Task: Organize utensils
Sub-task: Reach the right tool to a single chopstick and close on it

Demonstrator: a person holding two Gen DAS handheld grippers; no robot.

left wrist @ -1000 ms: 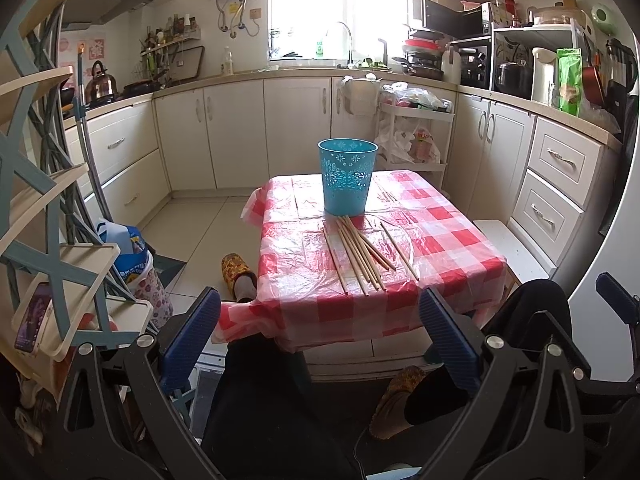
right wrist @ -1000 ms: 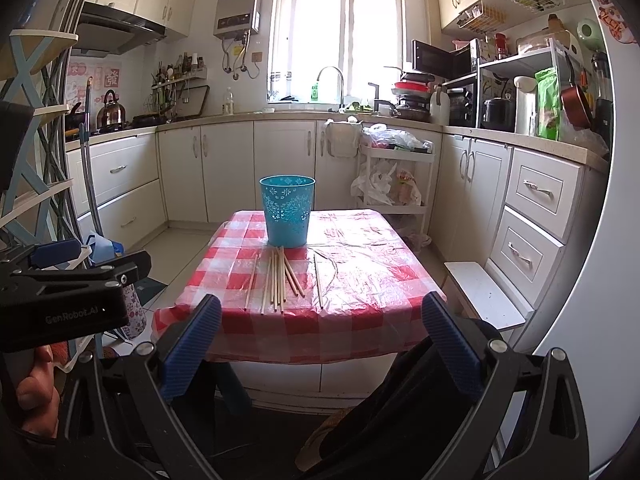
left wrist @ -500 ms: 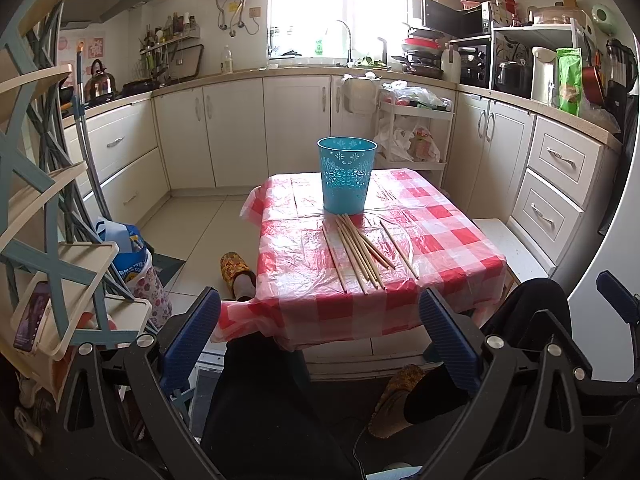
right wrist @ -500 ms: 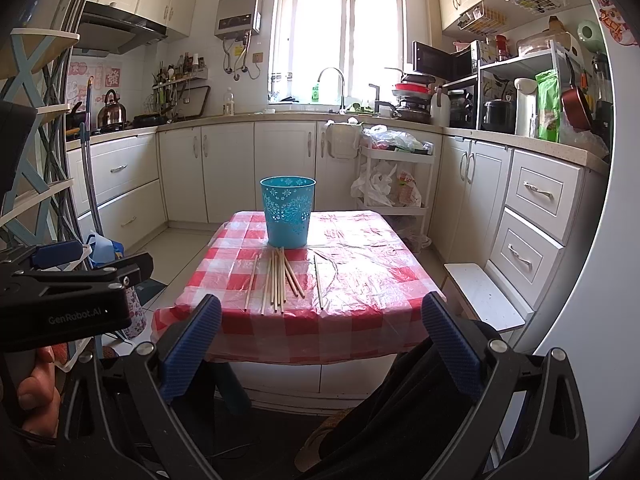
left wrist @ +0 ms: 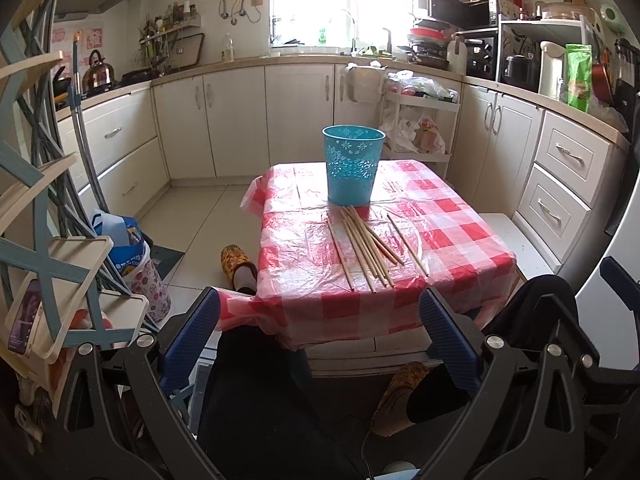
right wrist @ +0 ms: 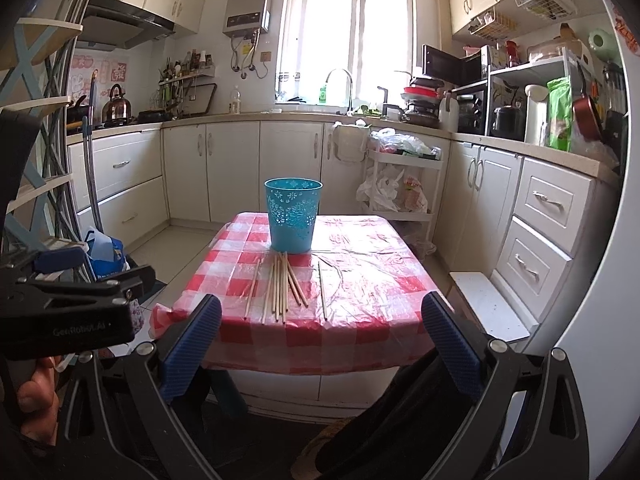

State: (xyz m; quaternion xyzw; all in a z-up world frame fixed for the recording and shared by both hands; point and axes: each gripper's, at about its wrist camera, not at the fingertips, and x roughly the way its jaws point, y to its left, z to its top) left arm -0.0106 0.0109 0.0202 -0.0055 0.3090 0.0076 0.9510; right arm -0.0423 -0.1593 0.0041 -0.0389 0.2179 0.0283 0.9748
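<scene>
Kitchen table [right wrist: 360, 320]: chopsticks [right wrist: 280, 288]; left gripper [right wrist: 72, 304] body reads "GenRobot.AI".

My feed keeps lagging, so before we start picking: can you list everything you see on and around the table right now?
chopsticks: about eight, pale wood, loose on the table in front of the bin
bin: one, turquoise with cut-out flowers, upright at the table's far middle
tablecloth: one, red-and-white check under clear plastic, over the table
slippers: two, yellow patterned, on the person's feet below the table
kettle: one, steel, far left counter
left gripper: blue pads, open, short of the table
right gripper: blue pads, open, short of the table
</scene>
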